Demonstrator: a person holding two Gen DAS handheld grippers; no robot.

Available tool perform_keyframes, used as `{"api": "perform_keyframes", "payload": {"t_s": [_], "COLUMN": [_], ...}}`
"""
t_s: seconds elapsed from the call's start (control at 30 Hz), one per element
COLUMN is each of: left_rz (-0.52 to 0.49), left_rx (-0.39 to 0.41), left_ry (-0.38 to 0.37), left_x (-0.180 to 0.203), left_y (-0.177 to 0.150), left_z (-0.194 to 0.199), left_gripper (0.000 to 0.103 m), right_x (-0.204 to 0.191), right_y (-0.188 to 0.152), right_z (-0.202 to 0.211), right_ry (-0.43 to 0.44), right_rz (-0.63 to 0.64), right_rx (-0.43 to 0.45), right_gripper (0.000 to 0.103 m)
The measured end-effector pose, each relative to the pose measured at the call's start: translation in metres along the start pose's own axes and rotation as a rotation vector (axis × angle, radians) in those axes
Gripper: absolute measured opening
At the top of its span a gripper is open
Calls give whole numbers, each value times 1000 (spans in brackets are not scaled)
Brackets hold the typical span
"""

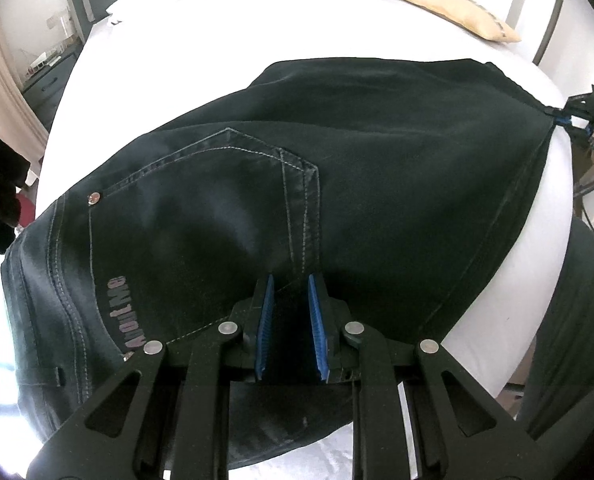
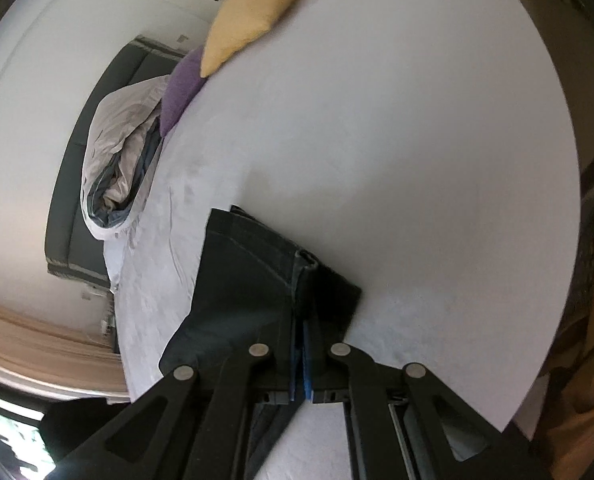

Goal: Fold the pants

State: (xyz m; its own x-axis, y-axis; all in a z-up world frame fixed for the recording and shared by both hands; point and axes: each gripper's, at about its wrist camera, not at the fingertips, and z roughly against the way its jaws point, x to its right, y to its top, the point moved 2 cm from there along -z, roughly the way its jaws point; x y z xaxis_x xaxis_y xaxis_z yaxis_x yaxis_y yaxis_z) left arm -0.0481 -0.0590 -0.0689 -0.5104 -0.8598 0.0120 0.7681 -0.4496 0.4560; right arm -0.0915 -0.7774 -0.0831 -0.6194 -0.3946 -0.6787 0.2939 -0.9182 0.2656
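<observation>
Left wrist view: dark pants (image 1: pixel 337 184) are seen laid flat on the white bed (image 1: pixel 225 32), the left gripper (image 1: pixel 291 280) parted over the seat, the right gripper (image 2: pixel 300 330) clamped on the hem, so a first lengthwise fold is judged done and crosswise folds remain.

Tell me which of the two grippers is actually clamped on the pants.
The right gripper: its blue pads are shut on the hem of the pants. The left gripper is open over the seat, pads apart.
</observation>
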Motion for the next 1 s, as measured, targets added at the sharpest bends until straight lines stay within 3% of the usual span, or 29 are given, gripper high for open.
{"api": "perform_keyframes", "payload": {"t_s": [0.13,0.27,0.33,0.4,0.47,0.53,0.6,0.67,0.7,0.83,0.87,0.97,1.0], "left_rz": [-20,-7,6,18,20,25,29,23,22,35,36,61,72], "left_rx": [12,33,43,49,57,74,92,92,87,73,72,74,75], "left_ry": [19,24,16,9,11,7,-8,-12,-9,-5,-4,-10,-13], "left_x": [6,10,10,9,7,7,9,9,9,6,5,-5,-8], "left_y": [-4,-9,-12,-15,-17,-17,-15,-19,-20,-26,-28,-33,-35], "left_z": [3,8,13,16,20,26,29,32,31,26,25,28,29], "left_gripper": [17,17,17,17,17,17,17,17,17,18,18,18,17], "right_x": [20,13,11,9,7,-9,-43,-81,-95,-124,-118,-73,-58], "right_y": [3,-2,-4,-2,1,0,-10,-36,-50,-118,-127,-114,-103], "right_z": [-14,3,17,36,49,56,56,39,29,-23,-36,-58,-56], "right_ry": [24,-31,-66,-200,-224,-156,-43,191,247,285,250,136,112], "right_rz": [-62,-7,-13,8,8,49,146,214,255,415,419,299,252], "right_rx": [-53,0,40,137,187,181,132,-28,-94,-331,-358,-320,-283], "right_gripper": [1,6,16,45,45,45,45,45,45,45,45,0,0]}}
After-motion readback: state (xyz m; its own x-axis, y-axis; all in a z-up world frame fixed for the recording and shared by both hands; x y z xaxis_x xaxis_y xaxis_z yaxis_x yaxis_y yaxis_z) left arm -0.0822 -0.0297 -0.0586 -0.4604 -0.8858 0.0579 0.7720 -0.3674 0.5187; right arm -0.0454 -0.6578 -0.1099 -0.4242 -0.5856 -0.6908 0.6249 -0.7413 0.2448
